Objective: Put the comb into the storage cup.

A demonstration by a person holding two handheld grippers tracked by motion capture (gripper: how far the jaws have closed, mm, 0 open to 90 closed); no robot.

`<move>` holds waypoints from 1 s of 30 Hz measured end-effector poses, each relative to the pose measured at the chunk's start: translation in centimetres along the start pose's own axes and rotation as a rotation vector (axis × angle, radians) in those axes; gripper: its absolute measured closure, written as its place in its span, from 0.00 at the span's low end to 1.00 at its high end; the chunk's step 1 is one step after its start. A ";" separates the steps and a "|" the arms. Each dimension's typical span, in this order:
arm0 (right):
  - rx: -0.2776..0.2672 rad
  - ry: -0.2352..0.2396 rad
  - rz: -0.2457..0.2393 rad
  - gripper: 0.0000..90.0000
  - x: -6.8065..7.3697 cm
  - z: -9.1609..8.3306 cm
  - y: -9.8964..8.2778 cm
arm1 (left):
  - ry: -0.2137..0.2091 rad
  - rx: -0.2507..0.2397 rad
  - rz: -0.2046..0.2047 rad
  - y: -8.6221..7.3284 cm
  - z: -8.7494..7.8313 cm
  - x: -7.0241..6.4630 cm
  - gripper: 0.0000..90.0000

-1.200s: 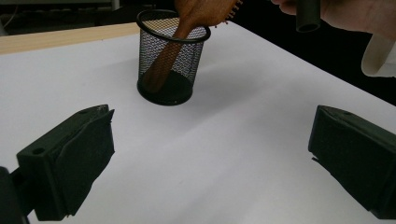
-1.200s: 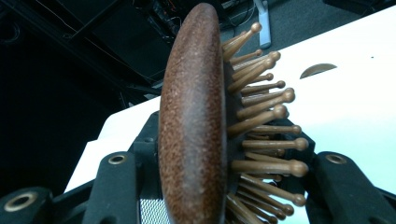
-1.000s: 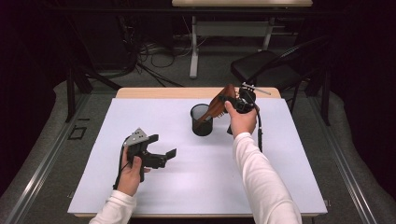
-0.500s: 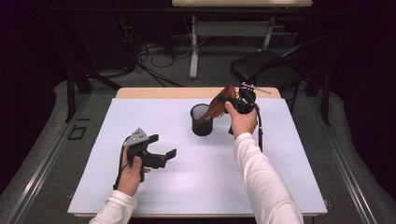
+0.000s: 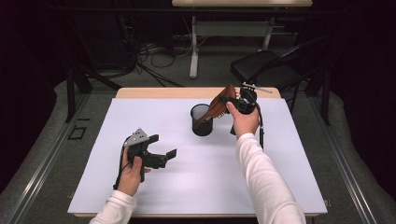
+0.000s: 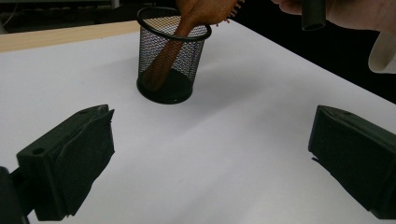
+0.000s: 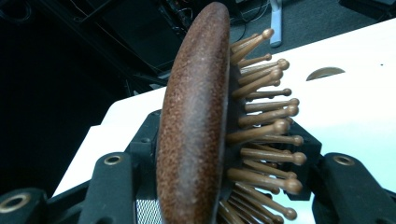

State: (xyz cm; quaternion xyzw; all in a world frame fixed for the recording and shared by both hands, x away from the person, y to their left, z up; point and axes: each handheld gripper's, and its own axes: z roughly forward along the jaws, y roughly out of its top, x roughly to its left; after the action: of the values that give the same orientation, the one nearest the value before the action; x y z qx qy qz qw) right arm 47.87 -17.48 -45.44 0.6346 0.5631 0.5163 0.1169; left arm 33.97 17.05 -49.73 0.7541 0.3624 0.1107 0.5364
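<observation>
A wooden hairbrush (image 5: 215,108) leans with its handle down inside a black mesh cup (image 5: 201,122) at the back middle of the white table (image 5: 280,158). My right gripper (image 5: 229,99) is shut on the brush head, above and to the right of the cup. In the right gripper view the brush (image 7: 194,121) stands edge-on between the jaws, bristles to the right, with the right gripper (image 7: 226,140) clamped around it. My left gripper (image 5: 163,145) is held just above the table at front left, open with nothing in it. From the left gripper (image 6: 210,158) I see the cup (image 6: 173,56) and the brush handle (image 6: 161,65) inside it.
A bare wooden strip (image 5: 163,92) runs along the table's far edge. A black chair (image 5: 271,70) stands behind the back right corner. Table legs and cables (image 5: 140,60) lie on the floor beyond. Wide white surface stretches in front of the cup.
</observation>
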 end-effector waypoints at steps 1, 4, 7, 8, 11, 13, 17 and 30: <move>-0.001 0.002 -0.002 0.49 0.0 0.0 0.0 | 0.001 0.002 0.001 0.0 0.0 0.0 0.00; 0.001 0.010 -0.007 0.49 -0.1 0.0 0.0 | 0.000 0.000 -0.001 0.0 0.0 0.0 0.00; 0.001 0.009 -0.022 0.48 -0.2 0.0 0.0 | -0.001 0.000 -0.002 0.0 0.0 0.1 0.00; 0.004 0.011 -0.019 0.48 -0.2 -0.1 0.0 | 0.000 0.001 0.000 0.0 0.0 0.1 0.00; 0.007 0.016 -0.019 0.48 -0.2 -0.1 0.1 | 0.000 0.001 0.000 0.0 0.0 0.1 0.00; 0.006 0.021 -0.021 0.48 -0.3 -0.1 0.0 | 0.000 0.000 -0.002 0.0 0.0 0.1 0.00; 0.003 0.023 -0.020 0.48 -0.3 -0.1 0.0 | -0.001 -0.002 -0.002 0.0 0.0 0.1 0.00; 0.004 0.025 -0.024 0.47 -0.3 0.0 0.0 | -0.001 -0.003 -0.001 0.0 -0.1 0.1 0.00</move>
State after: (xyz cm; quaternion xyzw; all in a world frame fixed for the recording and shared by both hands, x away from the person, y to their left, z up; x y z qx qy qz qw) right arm 47.87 -17.71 -45.56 0.6215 0.5733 0.5214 0.1147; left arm 33.99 17.14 -49.72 0.7533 0.3625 0.1106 0.5375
